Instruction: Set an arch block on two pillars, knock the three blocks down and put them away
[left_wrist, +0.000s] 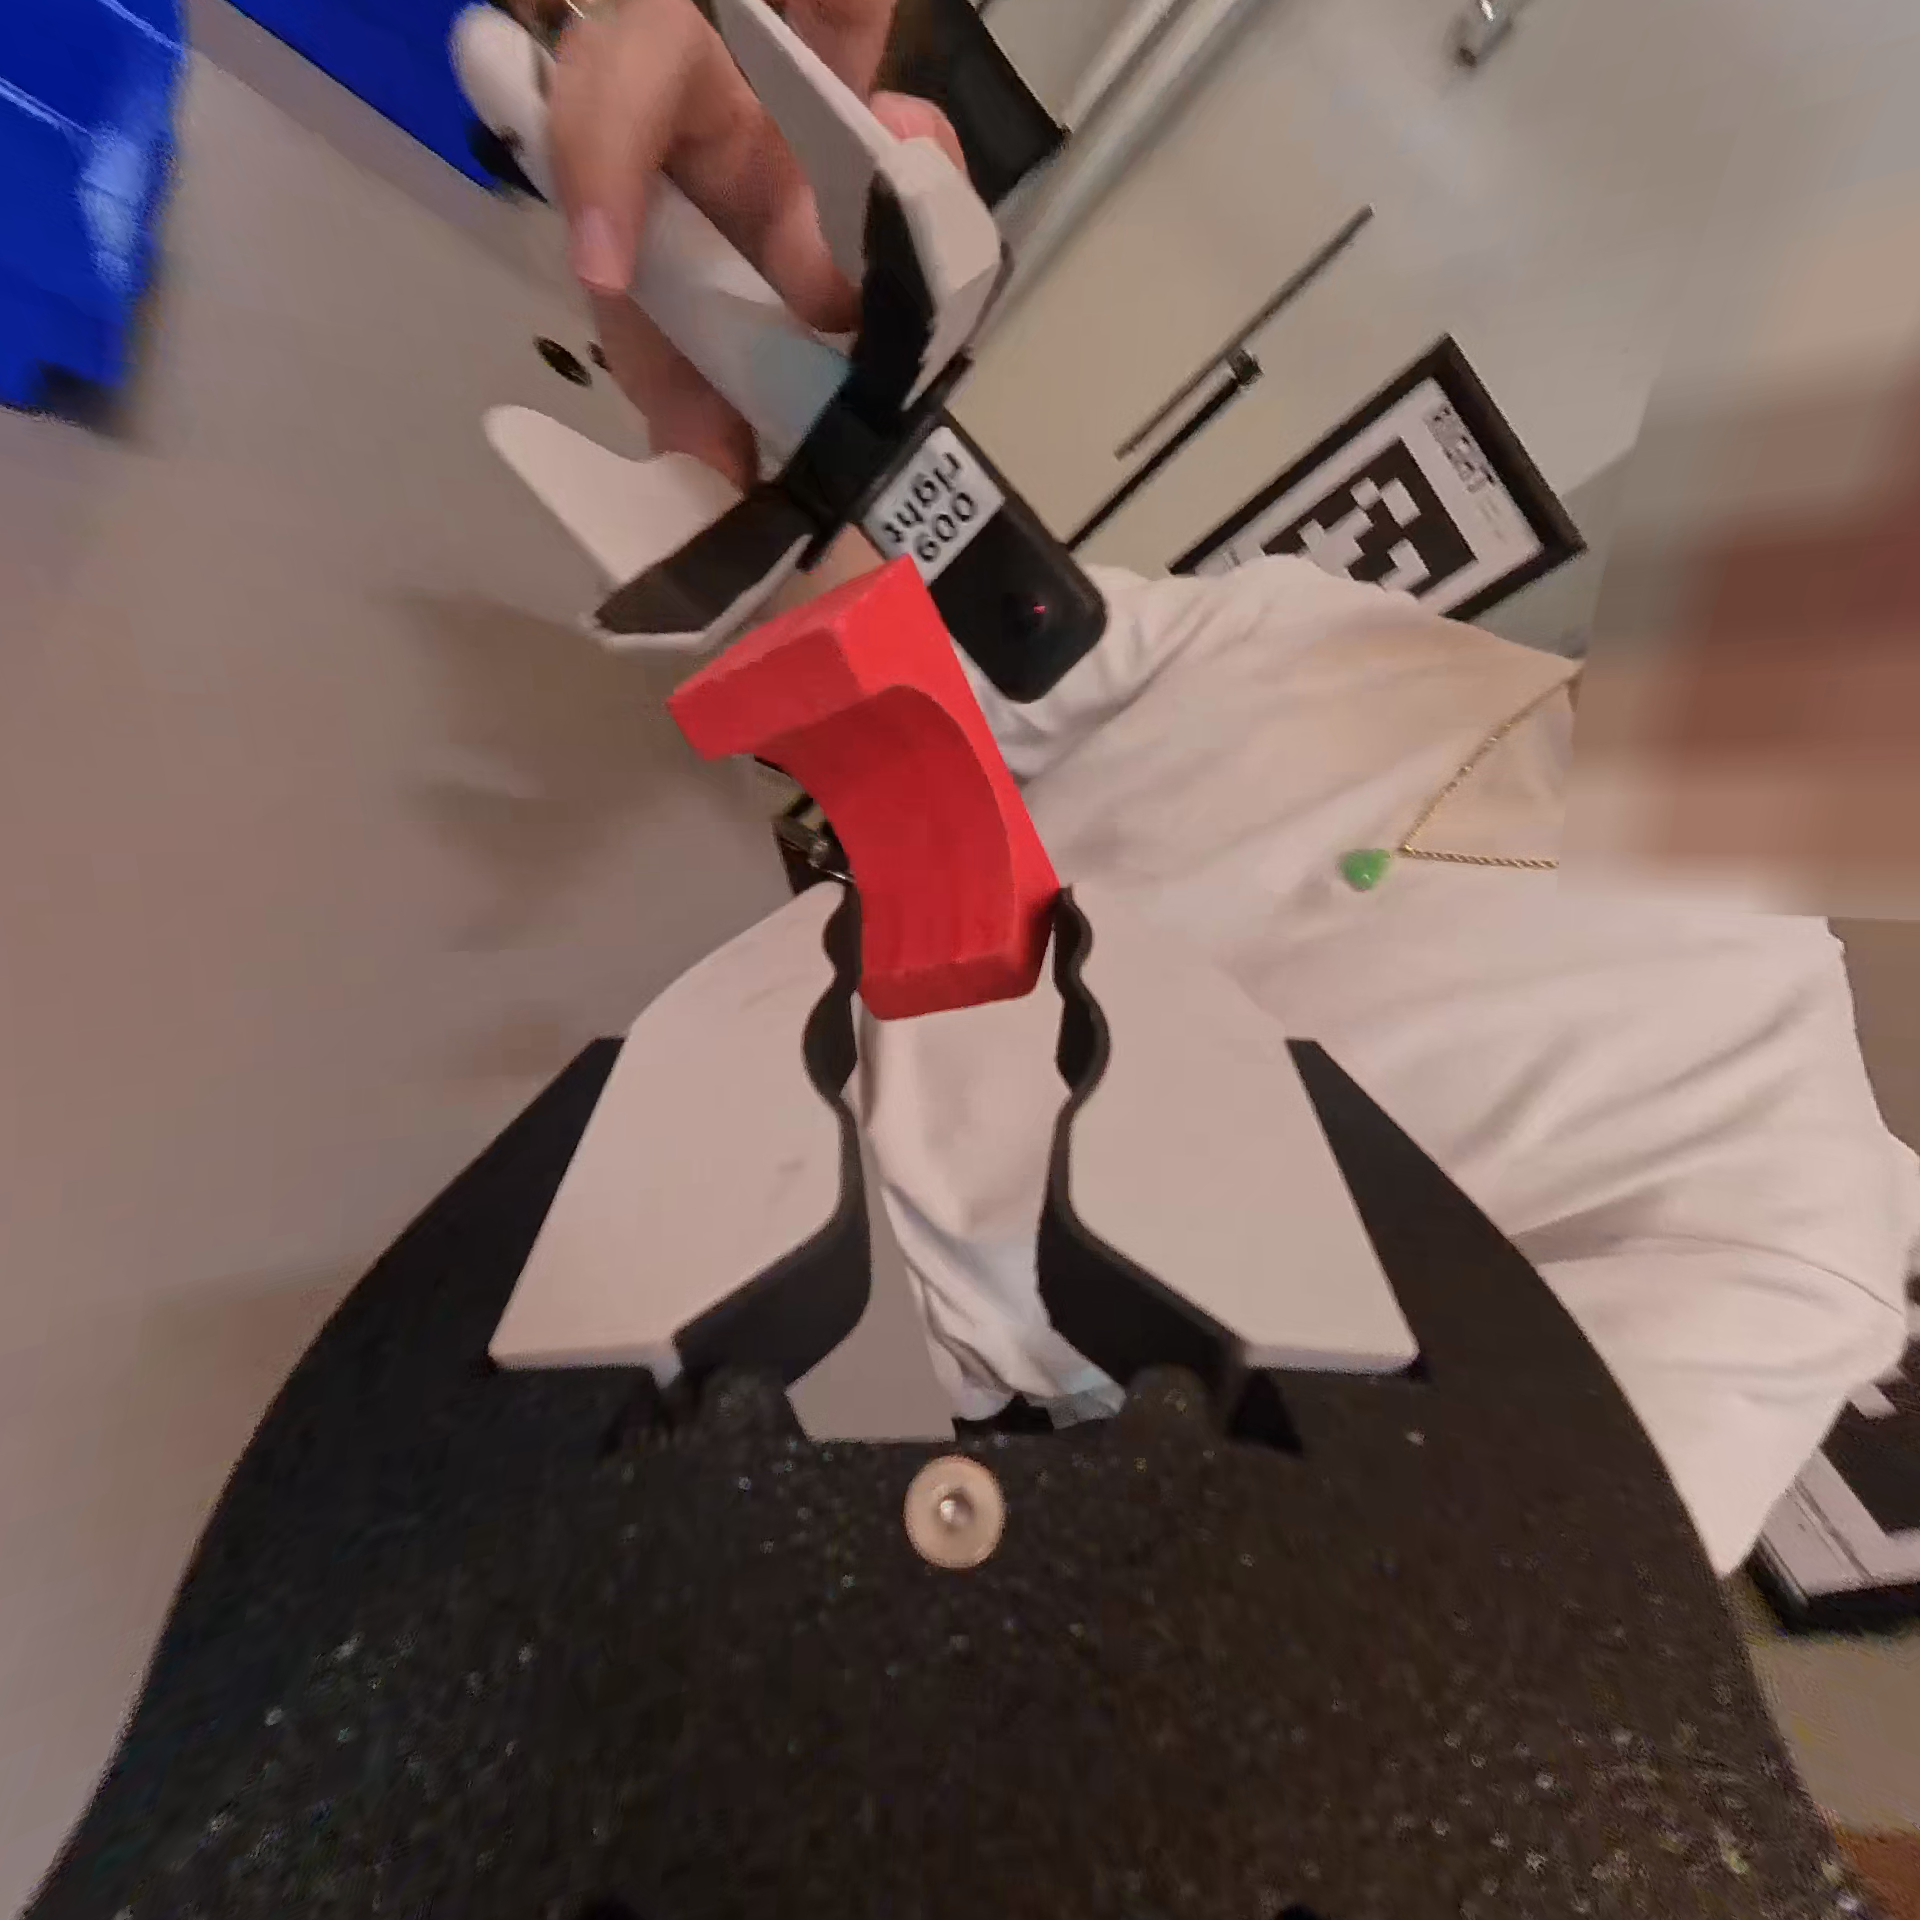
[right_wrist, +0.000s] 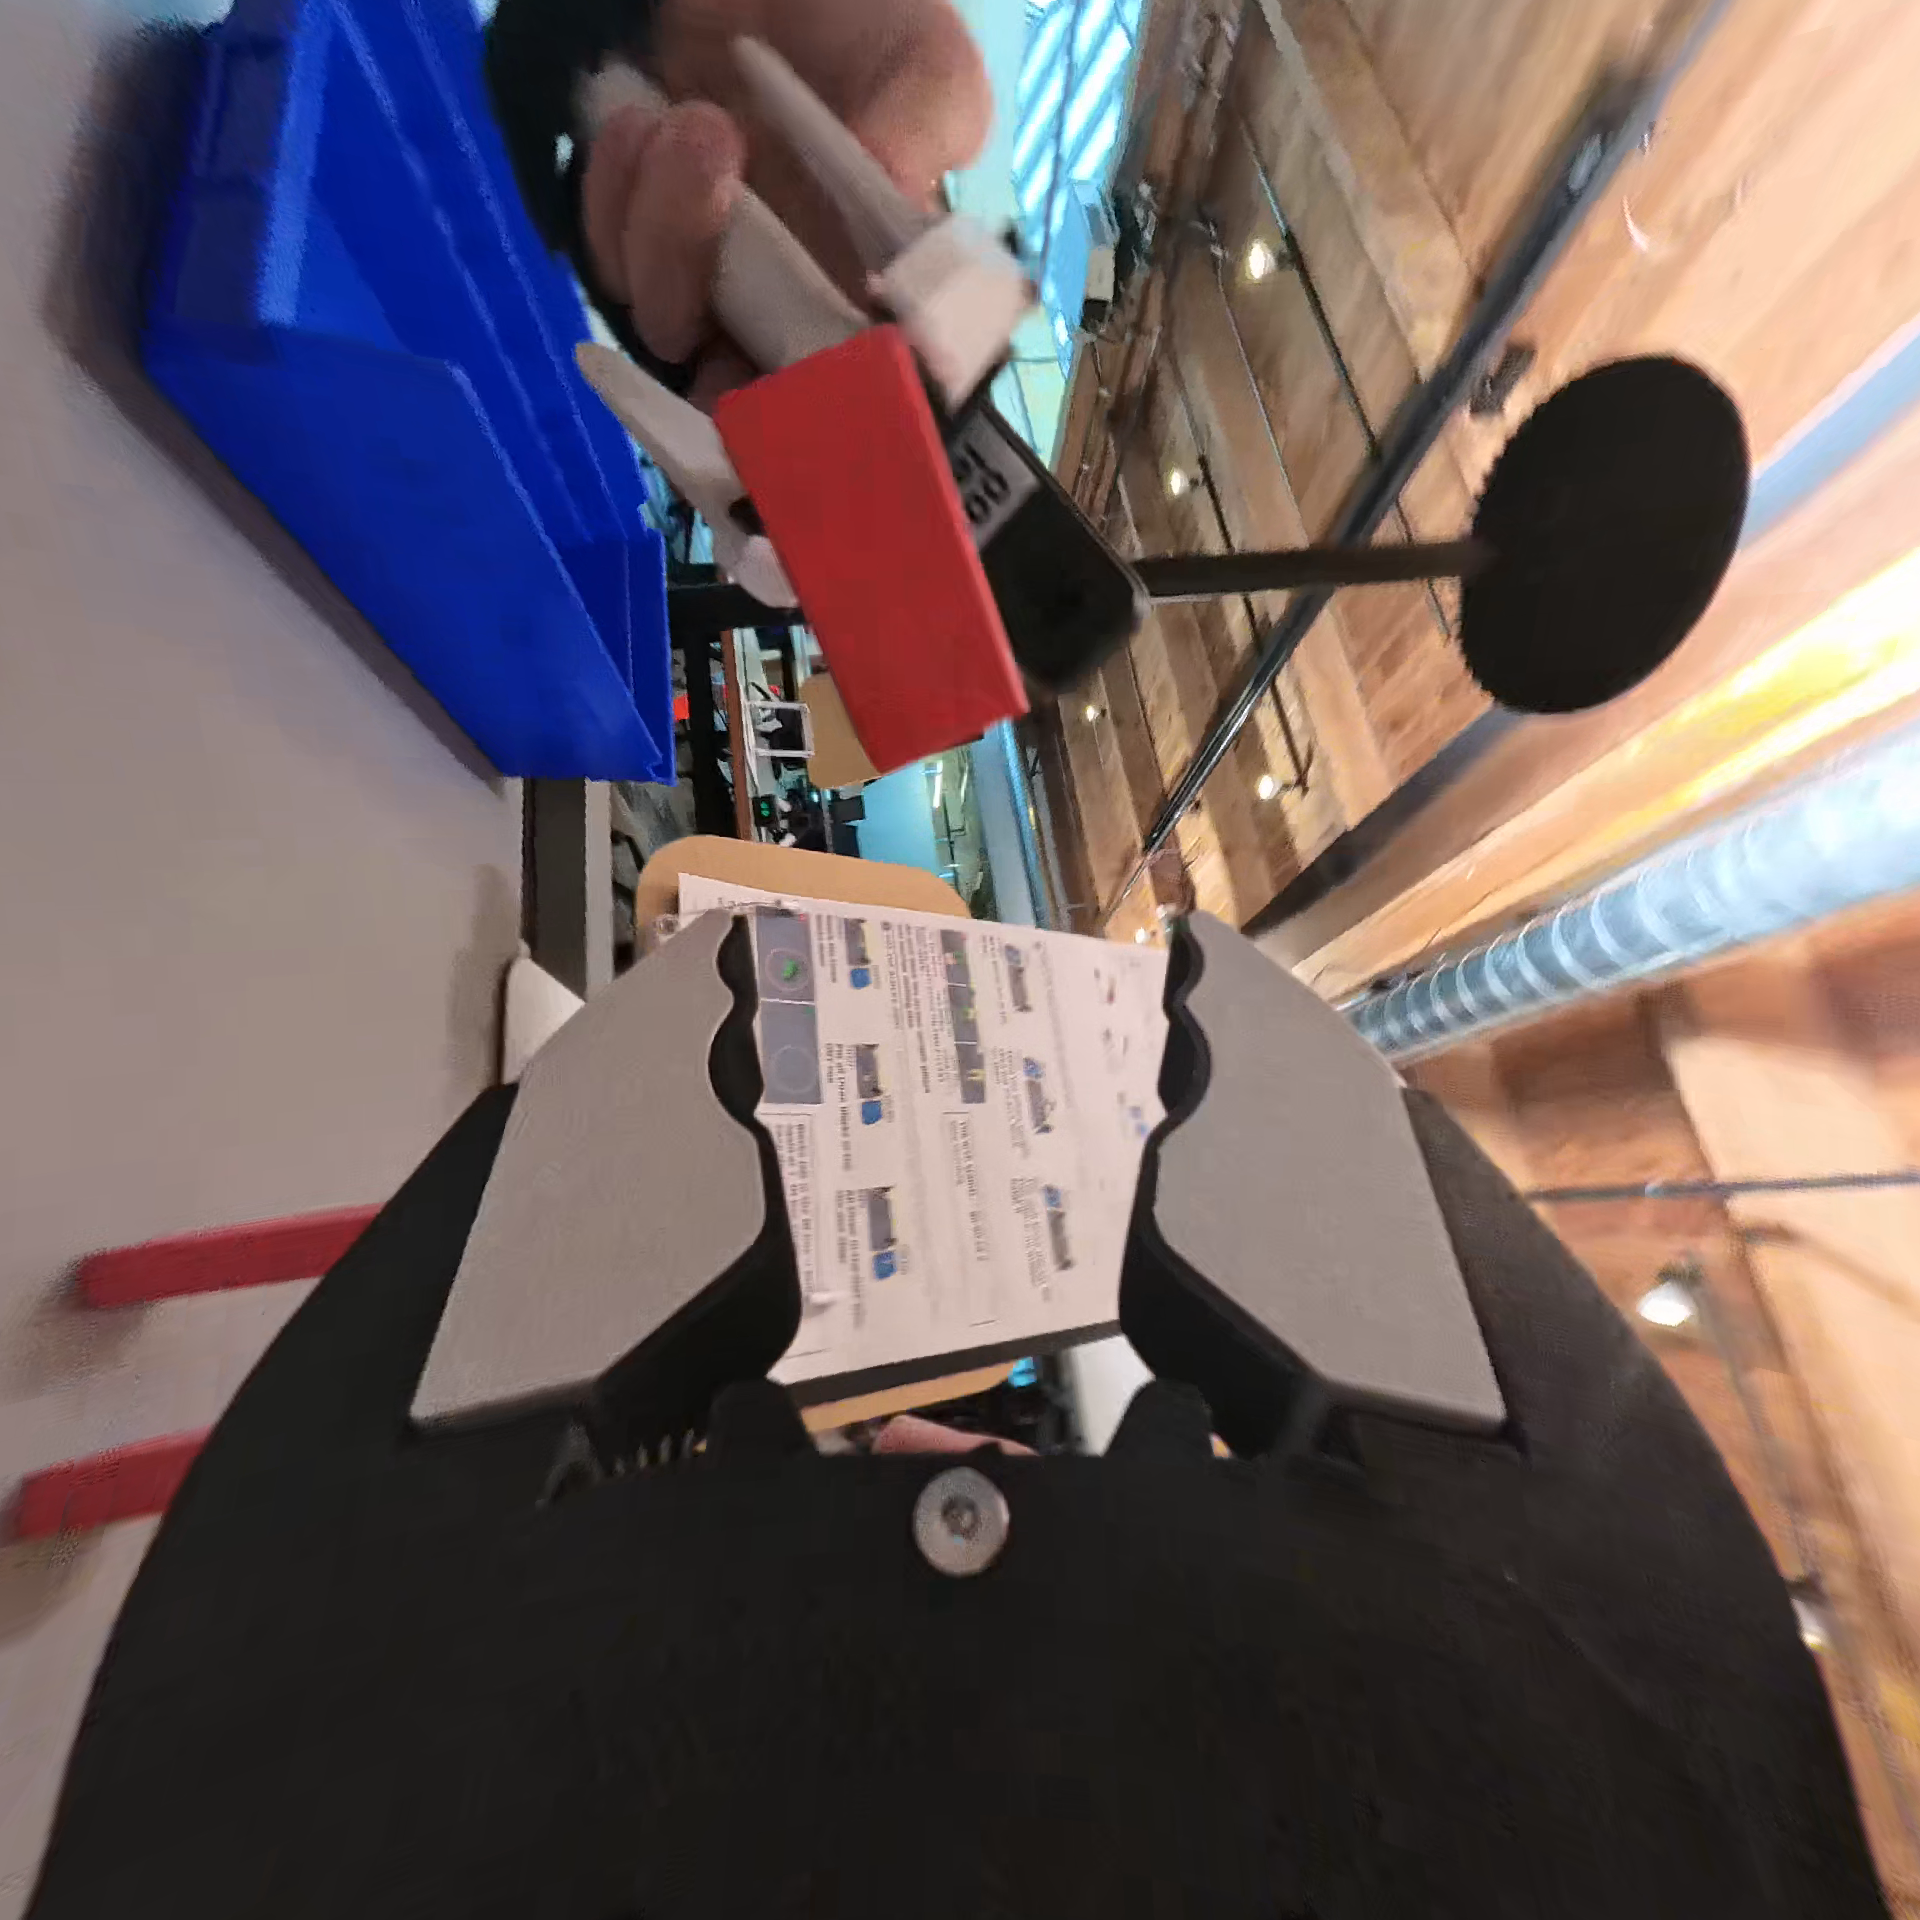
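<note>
My left gripper (left_wrist: 951, 925) is shut on a red arch-shaped block (left_wrist: 894, 790), pinching its lower end so the block sticks up and away from the fingers. My right gripper (left_wrist: 774, 421), held by a hand, hovers just beyond the block's top with its jaws apart and empty. In the right wrist view my right gripper (right_wrist: 956, 945) is open with nothing between its fingers. There the red block (right_wrist: 873, 551) shows ahead and above, held by the left gripper (right_wrist: 821, 358). The view is tilted and blurred.
A blue bin (right_wrist: 395, 416) sits on the pale table (right_wrist: 208, 935), also in the left wrist view (left_wrist: 73, 208). A person's white top (left_wrist: 1455, 1039) with a green pendant (left_wrist: 1363, 868) is close behind. A printed sheet (right_wrist: 966, 1122), red bars (right_wrist: 208, 1257) and a black disc on a rod (right_wrist: 1600, 530) are nearby.
</note>
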